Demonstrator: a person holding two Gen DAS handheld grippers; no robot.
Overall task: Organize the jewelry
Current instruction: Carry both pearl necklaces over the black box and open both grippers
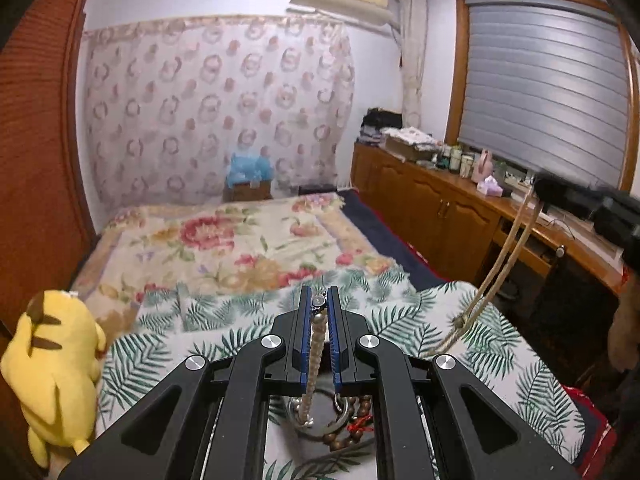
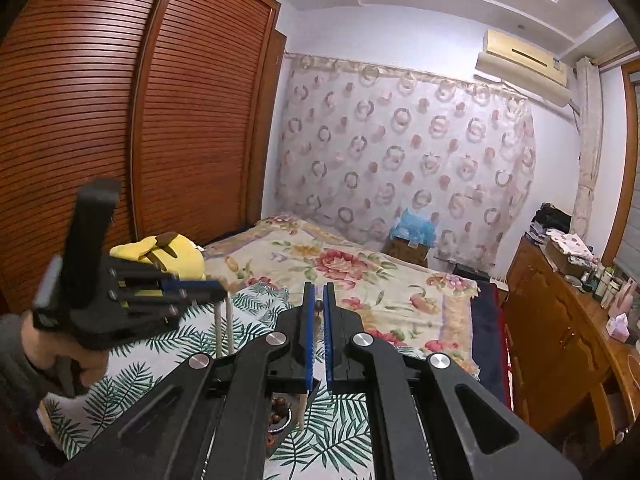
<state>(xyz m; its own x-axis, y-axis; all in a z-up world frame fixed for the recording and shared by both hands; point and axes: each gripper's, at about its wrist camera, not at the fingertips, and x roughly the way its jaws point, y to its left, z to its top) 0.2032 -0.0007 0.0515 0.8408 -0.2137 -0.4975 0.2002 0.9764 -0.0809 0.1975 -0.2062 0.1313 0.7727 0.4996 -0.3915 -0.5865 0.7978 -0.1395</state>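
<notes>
My left gripper (image 1: 320, 300) is shut on one end of a pearl necklace (image 1: 315, 344), whose strand runs back between the blue pads. My right gripper (image 2: 319, 304) is shut on the other end of the necklace (image 2: 319, 307); the strand hangs slack across to the right gripper in the left wrist view (image 1: 508, 248). Both are held above the bed. Below the left gripper lie a brown bead bracelet (image 1: 356, 428) and a silver ring (image 1: 340, 408) on the leaf-print cloth. The left gripper also shows in the right wrist view (image 2: 218, 286), with the strand hanging from it.
A yellow plush toy (image 1: 56, 364) sits at the bed's left edge by the wooden wardrobe (image 2: 100, 120). A floral blanket (image 1: 240, 240) covers the far bed. A wooden sideboard (image 1: 460, 204) with bottles and boxes runs along the right under the window.
</notes>
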